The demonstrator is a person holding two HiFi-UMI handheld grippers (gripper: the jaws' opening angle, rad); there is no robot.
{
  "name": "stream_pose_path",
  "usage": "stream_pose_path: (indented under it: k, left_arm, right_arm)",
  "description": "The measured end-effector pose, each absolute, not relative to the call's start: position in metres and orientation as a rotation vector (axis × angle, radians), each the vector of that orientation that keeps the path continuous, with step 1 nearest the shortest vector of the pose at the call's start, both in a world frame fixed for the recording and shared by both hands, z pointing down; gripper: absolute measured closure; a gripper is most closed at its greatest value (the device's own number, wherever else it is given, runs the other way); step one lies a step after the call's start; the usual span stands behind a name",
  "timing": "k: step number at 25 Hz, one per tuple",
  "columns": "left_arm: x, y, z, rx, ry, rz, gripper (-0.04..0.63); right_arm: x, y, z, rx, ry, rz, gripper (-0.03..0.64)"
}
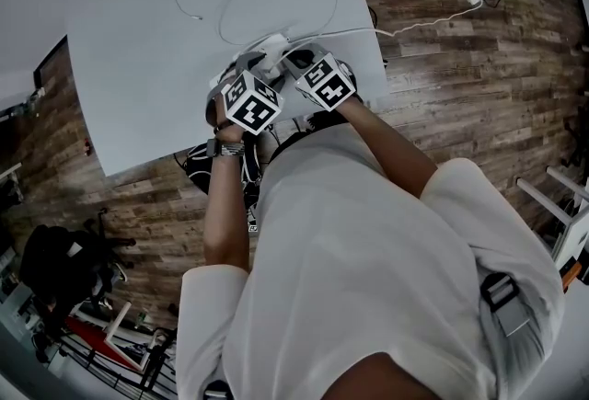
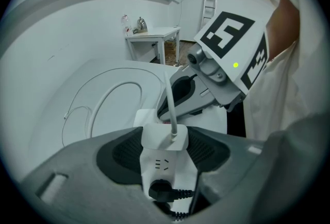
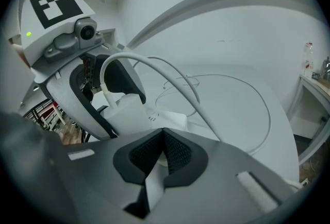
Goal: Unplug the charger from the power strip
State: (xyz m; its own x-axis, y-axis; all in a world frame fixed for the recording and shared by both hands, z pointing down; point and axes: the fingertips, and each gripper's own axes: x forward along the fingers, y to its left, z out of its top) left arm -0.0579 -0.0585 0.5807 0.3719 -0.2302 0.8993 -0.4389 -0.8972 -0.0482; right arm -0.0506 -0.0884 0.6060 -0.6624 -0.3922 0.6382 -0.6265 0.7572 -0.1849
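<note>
L gripper (image 2: 165,134) clamped on charger (image 2: 157,140) (white cable (image 2: 170,104) rising from top), seated on power strip (image 2: 167,166); R gripper (image 3: 162,135) pinched on strip's end.

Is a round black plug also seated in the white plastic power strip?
Yes, the left gripper view shows a round black plug seated in the white plastic power strip, below the white square charger.

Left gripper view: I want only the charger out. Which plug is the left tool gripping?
The white cube charger with the white cable, clamped in the left tool; the black plug nearer the camera is untouched.
</note>
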Motion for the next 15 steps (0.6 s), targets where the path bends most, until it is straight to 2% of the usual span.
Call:
stream_pose_path:
  k: [6, 15]
  left_arm:
    - [-0.0572, -0.055, 0.5824, 2.449, -0.625, 1.636, 0.331]
    - [-0.0581, -0.0586, 0.5819, 2.429, -0.617, 1.571, 0.331]
  right_arm:
    - [-0.0513, -0.087, 0.6064, 0.761, -2.367, 0.541, 0.614]
    - [-0.0523, -0.0892, 0.6081, 0.765, -2.38, 0.537, 0.614]
